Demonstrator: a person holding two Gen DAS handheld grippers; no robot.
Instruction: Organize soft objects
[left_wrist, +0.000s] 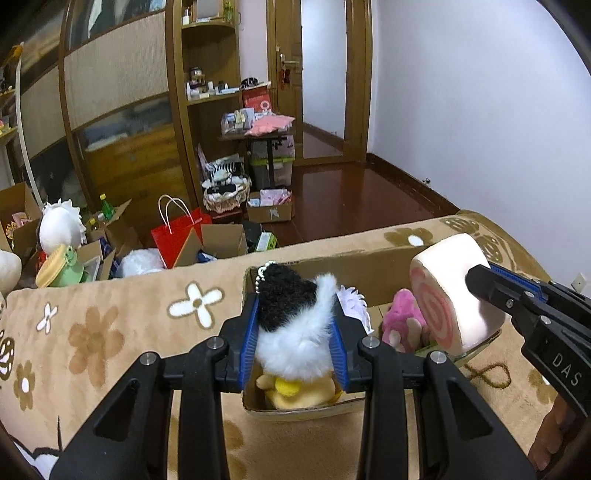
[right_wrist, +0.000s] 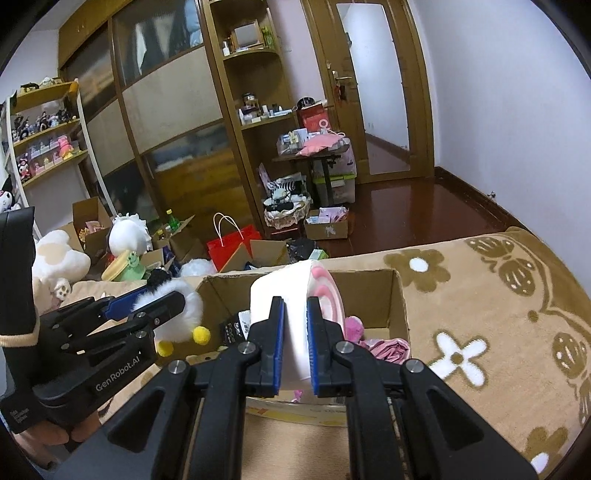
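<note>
My left gripper (left_wrist: 295, 332) is shut on a fluffy black-and-white plush with yellow feet (left_wrist: 295, 325) and holds it over the left part of an open cardboard box (left_wrist: 332, 266) on the flowered beige blanket. The plush also shows in the right wrist view (right_wrist: 181, 314). My right gripper (right_wrist: 295, 332) is shut on a pale pink swirl-roll cushion (right_wrist: 288, 295), held above the box (right_wrist: 399, 295); the cushion also shows in the left wrist view (left_wrist: 454, 291). Inside the box lie a pink plush (left_wrist: 402, 321), a yellow plush (left_wrist: 295, 395) and other soft things.
The blanket (right_wrist: 498, 314) covers the surface around the box. Beyond its far edge the floor holds a red paper bag (left_wrist: 177, 236), open cartons, a white plush (left_wrist: 61, 225) and a green toy (left_wrist: 66, 269). Wooden cabinets and shelves stand behind.
</note>
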